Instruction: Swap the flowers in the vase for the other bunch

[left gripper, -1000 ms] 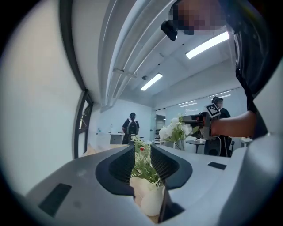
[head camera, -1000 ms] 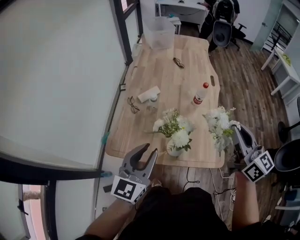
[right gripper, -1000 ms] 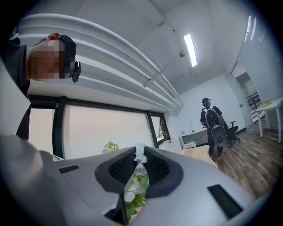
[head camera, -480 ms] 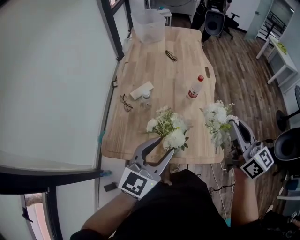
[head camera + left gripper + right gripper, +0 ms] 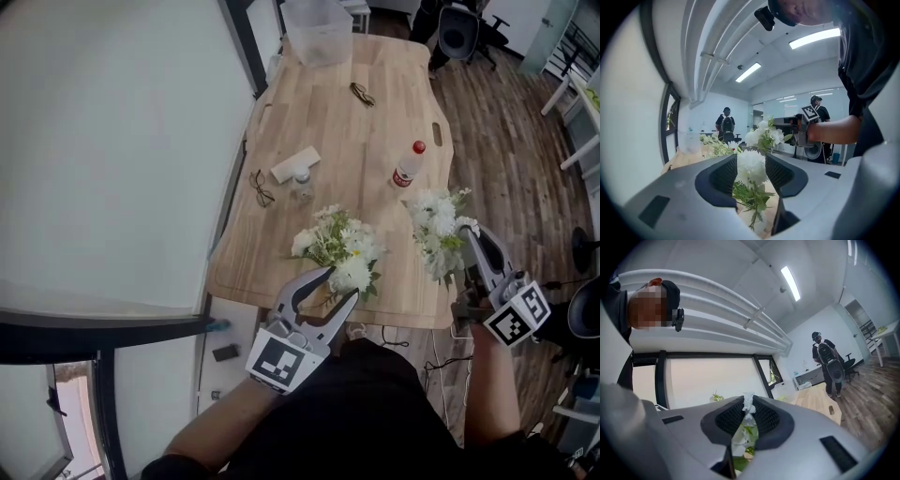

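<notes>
L gripper [image 5: 337, 284] jaws just opened wide; vase bunch [image 5: 343, 249] dead ahead btwn them, unpinched, stems vertical. R gripper [image 5: 468, 236] clamped on other bunch [image 5: 435, 223].

Two bunches of white flowers are showing, the left bunch [image 5: 339, 246] and the right bunch [image 5: 436, 230]. Two pairs of glasses are lying on the one table [image 5: 375, 131], the near glasses [image 5: 264, 187] and the far glasses [image 5: 360, 94]. One bottle [image 5: 407, 165], one clear tub [image 5: 319, 33] and one small clear container [image 5: 301, 185] are standing there. One office chair [image 5: 459, 33] is standing beyond the table's far end.
</notes>
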Demonstrator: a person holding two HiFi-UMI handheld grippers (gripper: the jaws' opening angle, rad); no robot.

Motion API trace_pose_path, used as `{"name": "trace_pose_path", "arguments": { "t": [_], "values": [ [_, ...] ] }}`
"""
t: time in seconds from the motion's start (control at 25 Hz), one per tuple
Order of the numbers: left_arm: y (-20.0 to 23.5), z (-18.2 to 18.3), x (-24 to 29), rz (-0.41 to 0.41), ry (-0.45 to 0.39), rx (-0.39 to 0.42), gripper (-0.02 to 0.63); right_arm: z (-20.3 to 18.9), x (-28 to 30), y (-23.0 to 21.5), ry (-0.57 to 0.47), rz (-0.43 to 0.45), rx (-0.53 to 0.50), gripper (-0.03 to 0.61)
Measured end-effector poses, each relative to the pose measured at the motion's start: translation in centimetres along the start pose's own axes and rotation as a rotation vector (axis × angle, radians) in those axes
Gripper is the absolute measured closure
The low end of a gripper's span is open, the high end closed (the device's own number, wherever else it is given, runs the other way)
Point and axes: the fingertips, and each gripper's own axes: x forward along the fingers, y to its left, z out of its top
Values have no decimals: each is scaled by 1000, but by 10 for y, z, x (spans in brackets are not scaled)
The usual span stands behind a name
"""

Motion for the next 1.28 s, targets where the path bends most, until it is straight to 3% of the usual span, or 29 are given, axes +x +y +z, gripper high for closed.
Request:
{"name": "trace_pose_path", "arguments": {
  "t": [0.24,0.36,0.6,0.8,0.96,1.28],
  "values": [
    [2,-9,7,2,39,-30,454,-13,8,-9,2,18,38,508],
    [3,-8,8,-5,46,-32,537,-11,10,-8,0,32,44,508],
    [0,-3,8,9,40,-32,581,-6,-1,-11,-12,21,38,508],
    [0,2,5,8,33,-17,584,-1,-5,-8,-30,26,34,508],
    [1,12,5,0,28,43,586,2,-4,-5,-37,40,34,508],
    [1,28,3,24,-9,24,586,7,-1,2,-38,69,36,508]
  ]
}}
